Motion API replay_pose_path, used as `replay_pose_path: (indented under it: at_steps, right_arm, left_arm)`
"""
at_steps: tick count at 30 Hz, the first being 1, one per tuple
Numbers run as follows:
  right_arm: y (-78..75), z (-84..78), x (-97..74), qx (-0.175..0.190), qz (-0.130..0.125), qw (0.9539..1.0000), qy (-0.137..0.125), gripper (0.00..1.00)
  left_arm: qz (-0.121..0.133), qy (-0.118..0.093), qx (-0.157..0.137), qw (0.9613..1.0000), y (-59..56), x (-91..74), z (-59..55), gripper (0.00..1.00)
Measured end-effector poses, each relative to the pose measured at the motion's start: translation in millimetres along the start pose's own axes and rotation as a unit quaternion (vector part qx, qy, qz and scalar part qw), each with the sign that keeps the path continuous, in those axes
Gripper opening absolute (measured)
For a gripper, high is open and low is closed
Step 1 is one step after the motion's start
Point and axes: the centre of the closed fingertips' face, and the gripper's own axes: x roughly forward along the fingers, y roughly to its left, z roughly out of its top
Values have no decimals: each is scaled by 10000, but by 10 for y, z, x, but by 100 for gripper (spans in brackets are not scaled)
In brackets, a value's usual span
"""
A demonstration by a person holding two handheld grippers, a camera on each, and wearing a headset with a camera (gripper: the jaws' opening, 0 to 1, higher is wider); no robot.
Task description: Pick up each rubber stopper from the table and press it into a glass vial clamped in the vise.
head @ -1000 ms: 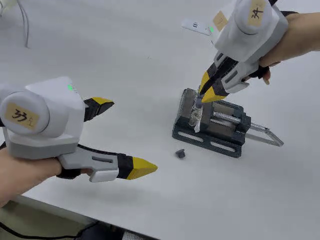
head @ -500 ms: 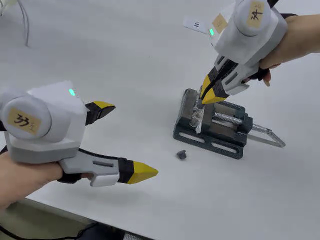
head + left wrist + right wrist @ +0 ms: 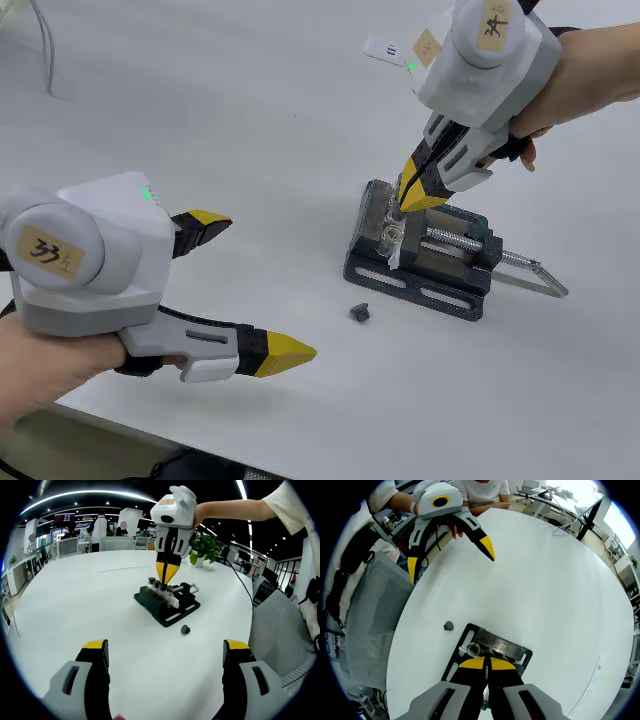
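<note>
A dark vise (image 3: 440, 262) (image 3: 159, 608) (image 3: 518, 653) stands on the white table and clamps glass vials (image 3: 389, 236) (image 3: 472, 650). In the left gripper view, dark stoppers (image 3: 157, 583) cap the vials. My right gripper (image 3: 411, 198) (image 3: 166, 575) (image 3: 487, 664) is shut, its yellow tips just above the vials; nothing shows between the jaws. One loose grey rubber stopper (image 3: 361, 312) (image 3: 185, 629) (image 3: 448, 625) lies on the table in front of the vise. My left gripper (image 3: 248, 285) (image 3: 165, 650) (image 3: 451, 557) hovers open and empty, well short of the stopper.
A white remote-like strip (image 3: 392, 52) lies on the table beyond the vise. The vise's handle (image 3: 533, 272) sticks out to its right. A grey mesh chair (image 3: 367, 625) stands past the table's edge. A cable (image 3: 47, 45) runs at the far left.
The right gripper's body has leaned slightly left over the vise while its tips stay above the vials. The left gripper has barely shifted.
</note>
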Motion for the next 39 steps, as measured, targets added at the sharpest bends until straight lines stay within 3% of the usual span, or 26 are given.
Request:
replay_pose_path:
  at_steps: [19, 26, 33, 39]
  right_arm:
    - [52, -43, 18, 151, 25, 9997, 190, 0]
    - [32, -31, 16, 207, -34, 9998, 62, 0]
    - [52, 3, 31, 265, 24, 9990, 365, 0]
    - [13, -12, 39, 384, 129, 9981, 454, 0]
  left_arm:
    - [18, -45, -33, 10000, -34, 43, 46, 93]
    - [11, -80, -45, 10000, -49, 60, 66, 93]
    - [-19, -79, -47, 10000, -67, 84, 59, 93]
    - [-33, -87, -49, 9999, -89, 103, 59, 93]
